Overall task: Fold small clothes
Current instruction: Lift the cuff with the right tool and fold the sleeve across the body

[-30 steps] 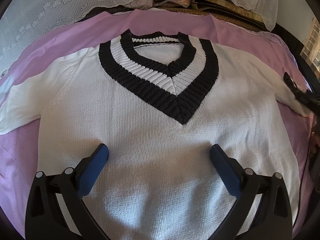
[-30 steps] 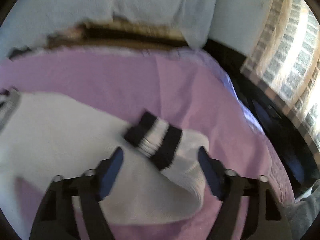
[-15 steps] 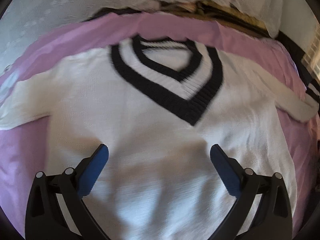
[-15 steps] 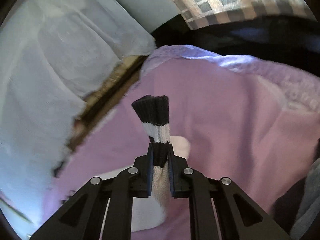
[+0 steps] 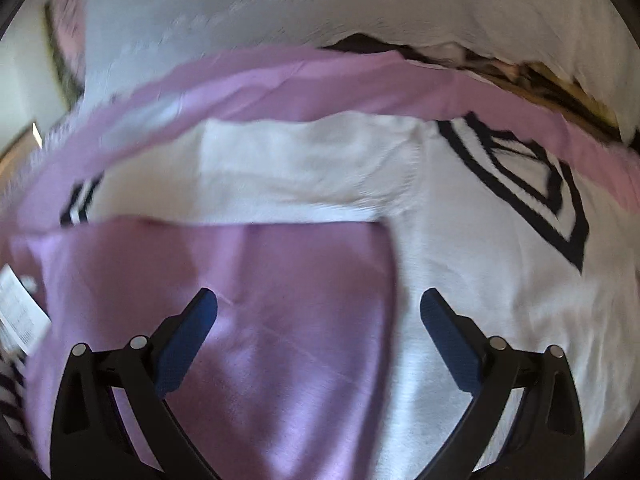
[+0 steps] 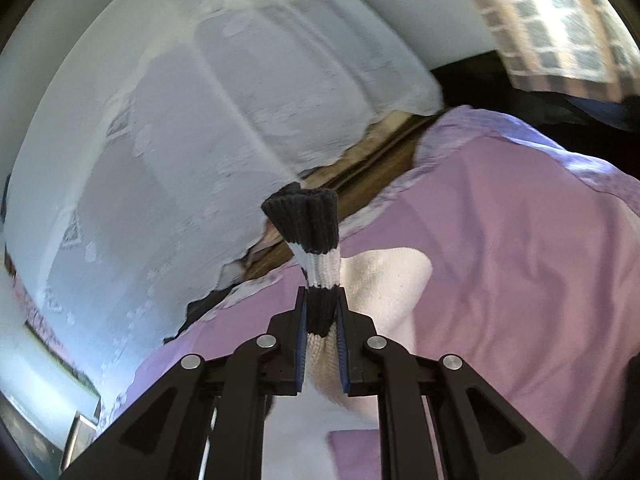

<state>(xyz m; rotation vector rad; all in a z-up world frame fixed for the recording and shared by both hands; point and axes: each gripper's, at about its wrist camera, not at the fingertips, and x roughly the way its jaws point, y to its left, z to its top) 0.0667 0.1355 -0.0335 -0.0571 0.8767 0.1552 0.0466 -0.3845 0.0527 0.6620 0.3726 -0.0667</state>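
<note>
Knitted cuff [image 6: 318,248] pinched tight in right gripper [image 6: 322,334]; left gripper [image 5: 318,312] spread wide, empty, over pink sheet [image 5: 280,320] beside sweater [image 5: 480,260].

daylight is pouring in through the checked curtain [image 6: 560,20] at the upper right, glaring white. motion blur is smearing the sweater [image 5: 480,280] and pink sheet [image 5: 280,340], fisheye bending is curving every edge, and dark vignette is closing the corners.

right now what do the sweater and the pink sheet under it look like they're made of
sweater: looks like knitted yarn, matte white, with ribbed black-and-white bands on the cuff and V-neck. Wool or acrylic cannot be told.
pink sheet: smooth thin woven cloth with a faint sheen and soft creases, perhaps cotton or a blend.
</note>
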